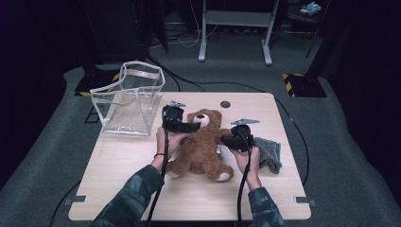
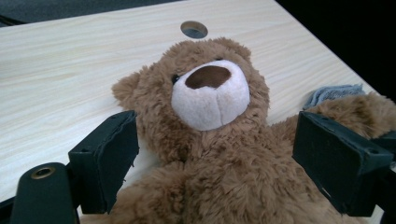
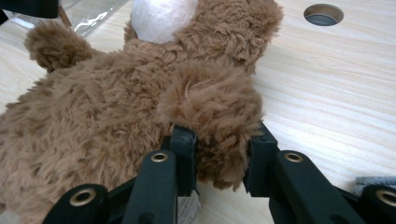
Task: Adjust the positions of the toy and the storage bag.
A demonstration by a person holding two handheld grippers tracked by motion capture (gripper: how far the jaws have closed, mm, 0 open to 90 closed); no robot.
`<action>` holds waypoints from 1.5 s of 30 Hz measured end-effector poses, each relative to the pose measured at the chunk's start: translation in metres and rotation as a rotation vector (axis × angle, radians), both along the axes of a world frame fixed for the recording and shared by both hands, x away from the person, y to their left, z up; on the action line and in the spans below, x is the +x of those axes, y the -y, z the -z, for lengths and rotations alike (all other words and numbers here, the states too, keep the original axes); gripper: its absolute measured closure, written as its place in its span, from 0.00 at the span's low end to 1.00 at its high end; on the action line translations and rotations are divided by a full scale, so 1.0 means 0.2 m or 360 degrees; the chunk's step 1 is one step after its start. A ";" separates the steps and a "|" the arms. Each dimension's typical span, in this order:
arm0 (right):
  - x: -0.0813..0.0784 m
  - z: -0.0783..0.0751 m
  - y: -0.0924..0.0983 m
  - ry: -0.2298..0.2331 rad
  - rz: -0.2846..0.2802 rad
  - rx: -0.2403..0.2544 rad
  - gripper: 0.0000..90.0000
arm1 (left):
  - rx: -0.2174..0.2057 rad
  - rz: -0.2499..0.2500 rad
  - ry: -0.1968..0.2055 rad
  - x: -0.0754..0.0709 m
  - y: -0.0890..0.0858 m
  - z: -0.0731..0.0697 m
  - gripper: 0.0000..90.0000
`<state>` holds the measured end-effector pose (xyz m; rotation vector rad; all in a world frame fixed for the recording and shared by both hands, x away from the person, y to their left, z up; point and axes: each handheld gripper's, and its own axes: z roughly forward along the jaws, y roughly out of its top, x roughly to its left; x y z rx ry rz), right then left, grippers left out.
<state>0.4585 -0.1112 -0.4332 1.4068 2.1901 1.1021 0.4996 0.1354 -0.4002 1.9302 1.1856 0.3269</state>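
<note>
Teddy bear (image 1: pixel 201 146): lying on its back on my table (image 1: pixel 123 161).
Left gripper (image 2: pixel 215 163): fingers spread wide astride its chest.
Right gripper (image 3: pixel 219 163): fingers pinching its arm.

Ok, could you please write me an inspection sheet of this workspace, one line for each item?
Surface: pale wooden table with a round cable hole.
Job's things: brown teddy bear lying on its back in the middle.
Clutter: clear plastic bag at the far left corner; grey cloth beside the right hand.
Grippers: left claw open, jaws either side of the bear's chest, not pressing; right claw shut on the bear's arm.
Cables: one trails from each claw toward the person; more lie on the floor.
Surroundings: dark room, grey carpet, metal frame legs behind.
</note>
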 end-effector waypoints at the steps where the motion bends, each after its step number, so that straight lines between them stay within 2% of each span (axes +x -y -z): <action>1: 0.00 0.00 0.00 0.0005 -0.0003 -0.0001 0.76 | 0.0003 0.0006 -0.0008 0.01 0.01 0.00 0.15; 4: -0.01 0.01 0.01 0.0002 0.0003 -0.0005 0.71 | 0.0019 0.0002 -0.0039 0.02 0.06 0.01 0.14; 11: -0.03 0.02 0.02 0.0011 0.0014 0.0011 0.69 | 0.0078 -0.0003 -0.0096 0.05 0.13 0.04 0.12; 12: -0.04 0.03 0.03 0.0016 0.0020 0.0008 0.65 | 0.0072 -0.0016 -0.0121 0.05 0.15 0.06 0.11; 14: -0.04 0.03 0.04 0.0026 0.0032 0.0002 0.61 | 0.0080 -0.0029 -0.0133 0.06 0.17 0.06 0.11; 16: -0.06 0.03 0.06 0.0057 0.0063 -0.0010 0.52 | 0.0102 -0.0027 -0.0142 0.07 0.18 0.07 0.10; 17: -0.06 0.03 0.06 0.0057 0.0063 -0.0010 0.52 | 0.0102 -0.0027 -0.0142 0.07 0.18 0.07 0.10; 18: -0.07 0.04 0.07 0.0057 0.0070 0.0000 0.46 | 0.0105 -0.0036 -0.0147 0.08 0.19 0.08 0.10; 19: -0.09 0.04 0.09 0.0075 0.0113 -0.0015 0.36 | 0.0102 -0.0039 -0.0159 0.08 0.20 0.08 0.10; 20: -0.10 0.05 0.10 0.0096 0.0115 -0.0029 0.31 | 0.0109 -0.0041 -0.0162 0.08 0.21 0.09 0.10; 21: -0.12 0.06 0.13 0.0104 0.0138 -0.0036 0.21 | 0.0116 -0.0042 -0.0185 0.09 0.23 0.10 0.09; 23: -0.14 0.08 0.14 0.0111 0.0163 -0.0054 0.16 | 0.0153 -0.0044 -0.0190 0.09 0.26 0.11 0.08; 27: -0.20 0.17 0.18 0.0111 0.0172 -0.0074 0.09 | 0.0179 -0.0074 -0.0218 0.10 0.28 0.14 0.05; 30: -0.22 0.26 0.18 0.0064 0.0169 -0.0094 0.03 | 0.0179 -0.0102 -0.0238 0.11 0.29 0.14 0.02; 33: -0.24 0.32 0.16 0.0053 0.0172 -0.0138 0.00 | 0.0206 -0.0133 -0.0273 0.13 0.28 0.16 0.00; 34: -0.24 0.34 0.15 0.0058 0.0141 -0.0149 0.00 | 0.0190 -0.0147 -0.0280 0.14 0.28 0.17 0.00; 38: -0.25 0.39 0.15 0.0040 0.0148 -0.0143 0.00 | 0.0141 -0.0146 -0.0366 0.17 0.27 0.19 0.00; 40: -0.25 0.42 0.16 0.0040 0.0155 -0.0180 0.00 | 0.0160 -0.0128 -0.0381 0.18 0.28 0.20 0.00; 42: -0.26 0.44 0.18 0.0026 0.0164 -0.0197 0.00 | 0.0167 -0.0148 -0.0393 0.19 0.29 0.21 0.00; 43: -0.27 0.45 0.18 0.0018 0.0175 -0.0198 0.00 | 0.0167 -0.0148 -0.0393 0.19 0.29 0.21 0.00; 45: -0.27 0.47 0.20 0.0027 0.0207 -0.0224 0.00 | 0.0213 -0.0141 -0.0372 0.19 0.30 0.22 0.00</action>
